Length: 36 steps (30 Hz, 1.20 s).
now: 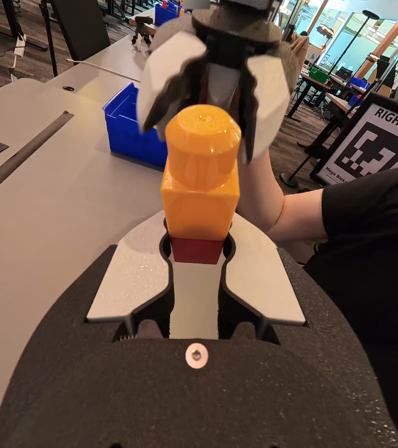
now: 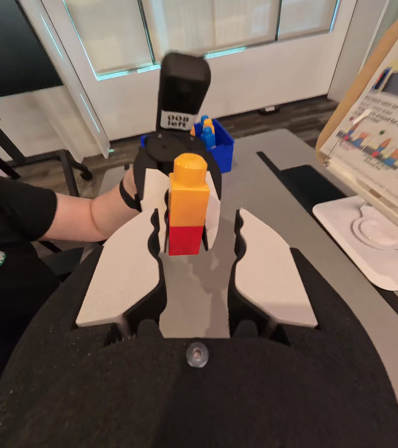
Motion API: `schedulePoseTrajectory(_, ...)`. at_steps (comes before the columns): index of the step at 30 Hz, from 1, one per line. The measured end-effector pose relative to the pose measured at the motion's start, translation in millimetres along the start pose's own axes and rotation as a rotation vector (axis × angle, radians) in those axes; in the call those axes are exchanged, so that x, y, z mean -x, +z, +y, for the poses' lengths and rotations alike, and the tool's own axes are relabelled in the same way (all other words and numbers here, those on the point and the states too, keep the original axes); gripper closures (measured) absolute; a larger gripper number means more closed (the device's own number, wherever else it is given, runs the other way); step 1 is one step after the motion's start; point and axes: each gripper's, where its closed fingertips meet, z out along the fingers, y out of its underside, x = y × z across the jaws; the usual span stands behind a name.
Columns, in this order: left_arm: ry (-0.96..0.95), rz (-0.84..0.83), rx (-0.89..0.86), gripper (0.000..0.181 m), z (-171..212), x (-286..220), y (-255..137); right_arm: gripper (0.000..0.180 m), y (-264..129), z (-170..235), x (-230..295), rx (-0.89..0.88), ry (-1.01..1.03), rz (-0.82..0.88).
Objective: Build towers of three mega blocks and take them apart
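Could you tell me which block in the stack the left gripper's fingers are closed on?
The red block at the bottom: the left gripper pinches it, while the orange block on top stands above those fingers, ungripped.

In the left wrist view the red block (image 1: 195, 251) is mostly tucked behind the orange block (image 1: 199, 194) and between the left tongs (image 1: 196, 242), so only a sliver shows. The right tongs (image 1: 200, 135) are smeared with motion blur. In the right wrist view the blue bin (image 2: 222, 145) is half hidden by the other gripper, and the blocks inside are too fuzzy to count. The instruction board (image 2: 387, 126) runs off the edge.
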Motion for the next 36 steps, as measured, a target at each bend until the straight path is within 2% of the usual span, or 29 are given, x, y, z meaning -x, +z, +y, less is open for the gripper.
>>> schedulePoseTrajectory(2, 0.001, 0.0, 0.011, 0.141, 2, 0, 1, 0.118, 21, 10, 0, 0.051, 0.006, -0.004)
schedulePoseTrajectory(4, 0.003, -0.001, 0.022, 0.141, 4, 0, 2, 0.122, 36, 16, 8, 0.076, 0.029, -0.068)
schedulePoseTrajectory(5, 0.003, 0.005, 0.028, 0.141, 5, -1, 3, 0.143, 40, 14, 12, 0.066, 0.012, -0.096)
schedulePoseTrajectory(21, -0.02, 0.031, -0.031, 0.142, -2, -1, 8, 0.144, 39, 1, 11, -0.019, 0.034, -0.112)
schedulePoseTrajectory(25, -0.031, 0.042, -0.015, 0.142, -1, -4, 5, 0.144, 42, -3, 13, -0.034, 0.011, -0.091)
schedulePoseTrajectory(27, -0.029, 0.024, 0.077, 0.142, 14, -2, 10, 0.144, 41, -10, 14, -0.075, -0.005, -0.075)
schedulePoseTrajectory(28, -0.008, -0.009, 0.165, 0.142, 29, 2, 16, 0.144, 32, -24, 14, -0.167, 0.009, -0.073)
schedulePoseTrajectory(30, 0.0, 0.029, 0.16, 0.141, 33, -2, 32, 0.144, 7, -41, 16, -0.268, 0.046, -0.107)
schedulePoseTrajectory(32, -0.057, 0.139, 0.144, 0.141, 32, -15, 40, 0.144, -14, -38, 9, -0.241, 0.043, -0.073)
schedulePoseTrajectory(36, -0.039, 0.104, 0.112, 0.141, 29, -7, 39, 0.144, -53, -26, -17, -0.178, 0.022, 0.089)
